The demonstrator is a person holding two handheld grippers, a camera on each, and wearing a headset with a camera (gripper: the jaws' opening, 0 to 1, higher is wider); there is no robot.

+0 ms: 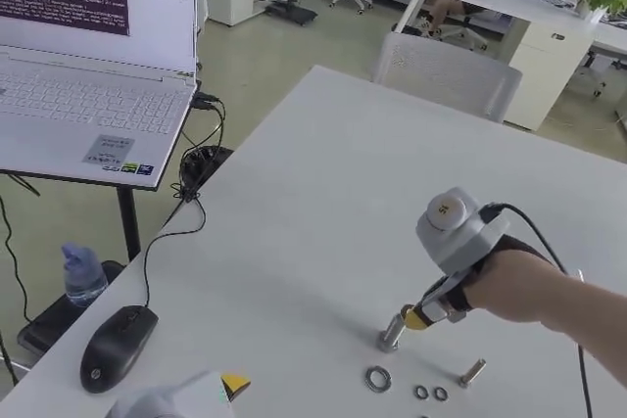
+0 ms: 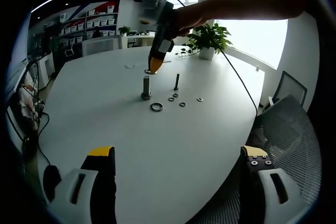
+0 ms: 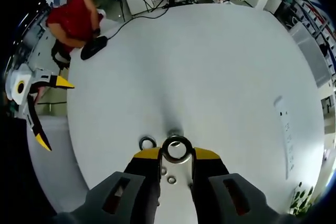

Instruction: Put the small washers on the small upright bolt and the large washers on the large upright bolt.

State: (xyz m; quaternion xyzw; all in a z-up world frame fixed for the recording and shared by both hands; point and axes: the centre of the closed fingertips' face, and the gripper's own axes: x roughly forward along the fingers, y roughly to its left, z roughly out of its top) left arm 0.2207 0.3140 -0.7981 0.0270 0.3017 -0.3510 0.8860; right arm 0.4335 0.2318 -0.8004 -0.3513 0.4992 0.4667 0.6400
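One large washer (image 3: pixel 177 139), rim pinched between the right gripper (image 3: pixel 176 157) fingers, looks light, stiff, slick (easily dropped); the left gripper (image 2: pixel 177 153) fingers gape empty.

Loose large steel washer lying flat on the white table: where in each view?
Head view: loose large steel washer low, right of centre, beside the large upright bolt.
Left gripper view: loose washer just above centre, nearer than the bolt.
Right gripper view: loose washer low centre, left of the claw tips.
Shared landmark: right claw, shut on a second large washer.
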